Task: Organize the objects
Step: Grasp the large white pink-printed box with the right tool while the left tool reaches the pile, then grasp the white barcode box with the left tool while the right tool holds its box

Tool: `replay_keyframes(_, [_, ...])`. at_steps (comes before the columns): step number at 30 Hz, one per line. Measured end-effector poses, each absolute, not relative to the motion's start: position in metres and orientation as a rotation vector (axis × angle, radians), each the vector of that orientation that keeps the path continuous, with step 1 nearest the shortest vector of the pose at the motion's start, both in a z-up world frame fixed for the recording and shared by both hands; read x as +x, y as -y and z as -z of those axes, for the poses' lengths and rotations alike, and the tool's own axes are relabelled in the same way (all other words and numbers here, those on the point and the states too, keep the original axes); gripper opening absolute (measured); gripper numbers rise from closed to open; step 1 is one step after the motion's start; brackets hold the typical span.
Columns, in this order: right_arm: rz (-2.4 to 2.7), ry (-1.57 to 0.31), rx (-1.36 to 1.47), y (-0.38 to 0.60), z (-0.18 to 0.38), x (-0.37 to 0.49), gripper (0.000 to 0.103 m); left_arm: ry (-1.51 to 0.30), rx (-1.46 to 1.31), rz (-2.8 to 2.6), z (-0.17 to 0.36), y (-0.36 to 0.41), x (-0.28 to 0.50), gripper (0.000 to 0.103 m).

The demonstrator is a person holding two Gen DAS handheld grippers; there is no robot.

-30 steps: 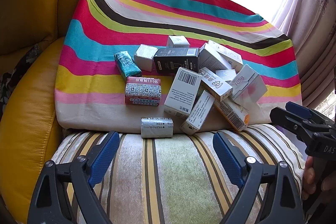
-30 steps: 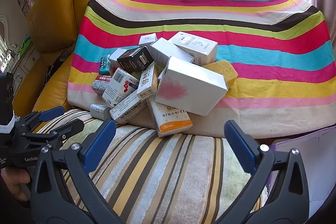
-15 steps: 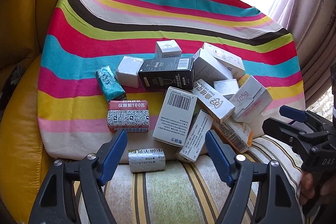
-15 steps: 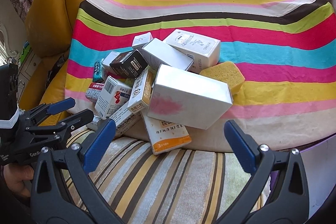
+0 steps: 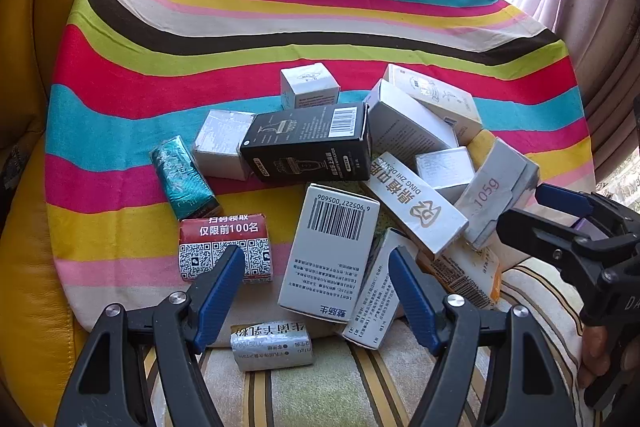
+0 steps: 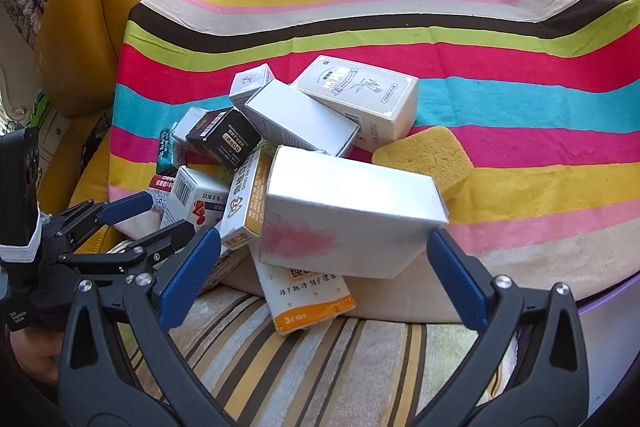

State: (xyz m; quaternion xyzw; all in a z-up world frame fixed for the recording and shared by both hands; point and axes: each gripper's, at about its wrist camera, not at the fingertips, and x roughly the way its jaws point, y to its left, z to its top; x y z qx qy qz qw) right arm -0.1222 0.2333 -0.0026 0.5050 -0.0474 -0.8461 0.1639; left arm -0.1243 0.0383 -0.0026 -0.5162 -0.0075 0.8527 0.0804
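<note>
A heap of small boxes lies on a striped cloth spread over a yellow leather sofa, with a striped cushion in front of it. In the left wrist view the left gripper points steeply down at the near edge of the heap; its jaws have just been closing but stand apart, and the white barcode box lies on the cloth between the 2 blue pads without either pad touching it. Just left of that box sits a red packet with QR codes, partly behind the left pad, and beyond it a teal packet. A silver wrapped roll lies at the cloth's front edge, on the cushion. A black box lies across the middle of the heap, with a small white cube box behind it and a long white box with a logo leaning to its right. In the right wrist view the right gripper has its jaws wide, nothing between the pads pressed; a large white box with a pink flower lies just ahead of them on top of the heap, resting over an orange-and-white box. A yellow sponge lies beside it on the cloth, touching its far corner. A decorated white box sits at the back. Each gripper shows at the edge of the other's view, with a hand on the right one.
</note>
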Motion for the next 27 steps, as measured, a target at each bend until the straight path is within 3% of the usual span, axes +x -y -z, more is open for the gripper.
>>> replay_keyframes(8, [2.401, 0.196, 1.478, -0.244, 0.011, -0.132, 0.103, 0.003, -1.564, -2.523, 0.01, -0.047, -0.13, 0.06])
replay_keyframes(12, [2.397, 0.19, 1.495, -0.245, 0.014, -0.137, 0.103, 0.008, -1.575, -2.508, 0.014, -0.047, -0.133, 0.046])
replay_keyframes(27, [2.387, 0.217, 1.47, -0.249, 0.014, -0.131, 0.096, 0.007, -1.507, -2.598, 0.0, -0.043, -0.121, 0.043])
